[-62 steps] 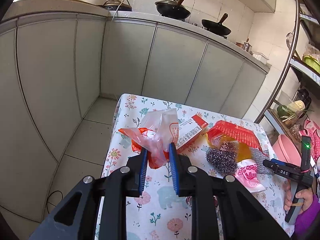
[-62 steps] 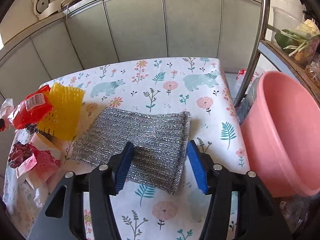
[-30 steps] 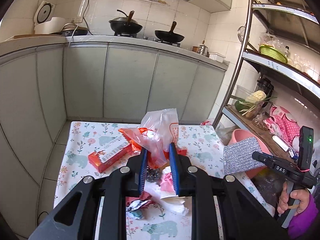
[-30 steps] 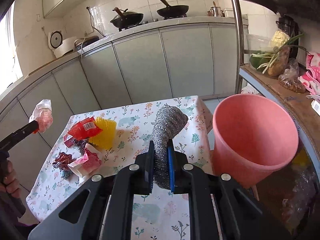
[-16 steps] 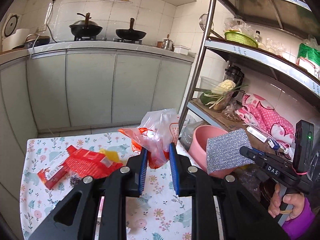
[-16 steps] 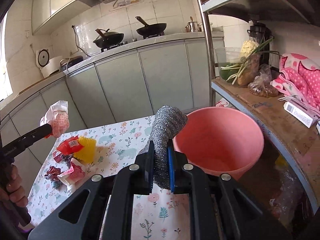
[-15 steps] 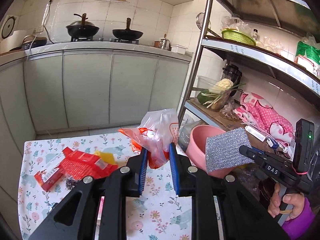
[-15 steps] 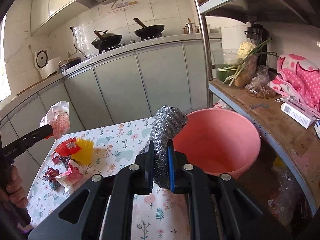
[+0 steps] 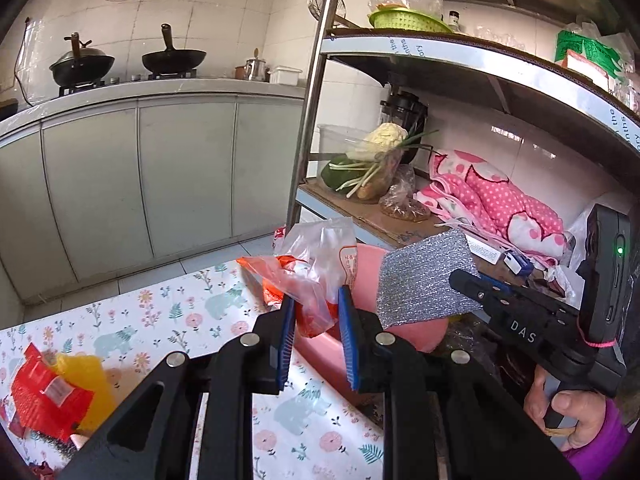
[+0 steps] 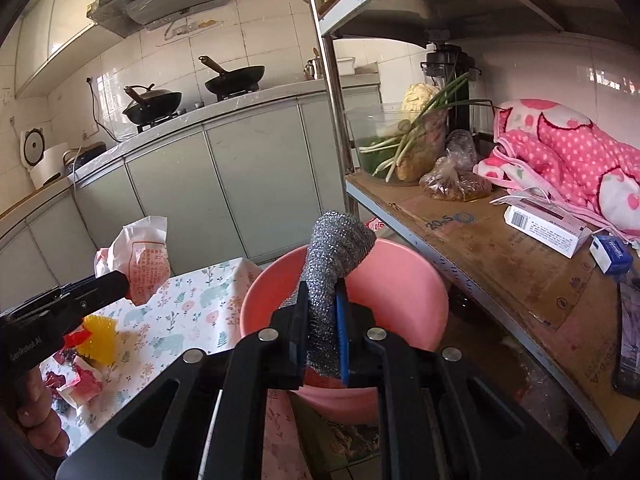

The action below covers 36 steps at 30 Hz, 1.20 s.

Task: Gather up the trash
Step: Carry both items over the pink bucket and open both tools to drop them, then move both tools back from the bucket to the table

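Trash: in the left wrist view, the plastic bag [image 9: 320, 276] was clamped between the left gripper [image 9: 316, 332] pads. A second earlier it hung over the table [image 9: 180, 312]; it had since swung to just before the pink bin [image 9: 416, 330], so release was probably near.

In the right wrist view, the right gripper [image 10: 322, 336] gripped the silver cloth [image 10: 332, 256], now directly over the bin, earlier beside it.
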Available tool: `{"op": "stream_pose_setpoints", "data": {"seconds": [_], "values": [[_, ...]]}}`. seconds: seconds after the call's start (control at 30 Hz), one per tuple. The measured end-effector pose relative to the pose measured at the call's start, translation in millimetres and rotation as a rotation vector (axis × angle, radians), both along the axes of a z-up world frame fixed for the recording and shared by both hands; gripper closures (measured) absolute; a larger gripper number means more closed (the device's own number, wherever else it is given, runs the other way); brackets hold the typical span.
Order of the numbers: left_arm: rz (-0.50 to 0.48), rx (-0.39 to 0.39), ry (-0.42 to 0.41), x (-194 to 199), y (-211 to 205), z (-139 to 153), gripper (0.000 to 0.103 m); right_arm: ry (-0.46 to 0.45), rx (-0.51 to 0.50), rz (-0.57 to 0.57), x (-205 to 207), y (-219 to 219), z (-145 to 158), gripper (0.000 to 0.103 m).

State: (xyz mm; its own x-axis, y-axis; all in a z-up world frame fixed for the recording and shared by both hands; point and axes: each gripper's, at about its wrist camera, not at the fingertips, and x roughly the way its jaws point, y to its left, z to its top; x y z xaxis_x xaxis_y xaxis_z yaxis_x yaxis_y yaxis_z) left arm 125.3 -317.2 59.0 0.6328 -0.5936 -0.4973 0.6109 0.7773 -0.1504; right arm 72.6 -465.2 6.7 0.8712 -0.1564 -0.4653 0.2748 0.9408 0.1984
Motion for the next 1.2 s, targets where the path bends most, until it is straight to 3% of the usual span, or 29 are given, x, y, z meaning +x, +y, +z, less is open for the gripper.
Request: {"op": "stream_pose_setpoints", "data": {"seconds": [0.37,0.8,0.9,0.97,1.03,1.2], "values": [[-0.049,0.062,0.019,31.9,-70.1,-38.5,0.083,0.069,-0.038,-0.037,25.1,-13.9,-28.2,0.091],[-0.099,0.128,0.056,44.5,-99.2,-67.3,0.08,0.148,-0.029,-0.061,41.2,-25.5,-51.8,0.09],[-0.109,0.149,0.063,42.4,-101.6,-70.6,0.077,0.175,-0.013,-0.068,43.7,-25.7,-56.1,0.085],[-0.115,0.158,0.077,42.2,-102.0,-72.1,0.075,0.176,0.022,-0.062,43.0,-28.1,-57.4,0.072],[-0.114,0.153,0.094,42.9,-100.9,-73.0,0.074,0.17,0.036,-0.064,41.0,-28.8,-57.1,0.067],[-0.101,0.132,0.105,42.4,-95.4,-68.3,0.073,0.167,0.03,-0.063,37.3,-27.5,-55.0,0.065]]}}
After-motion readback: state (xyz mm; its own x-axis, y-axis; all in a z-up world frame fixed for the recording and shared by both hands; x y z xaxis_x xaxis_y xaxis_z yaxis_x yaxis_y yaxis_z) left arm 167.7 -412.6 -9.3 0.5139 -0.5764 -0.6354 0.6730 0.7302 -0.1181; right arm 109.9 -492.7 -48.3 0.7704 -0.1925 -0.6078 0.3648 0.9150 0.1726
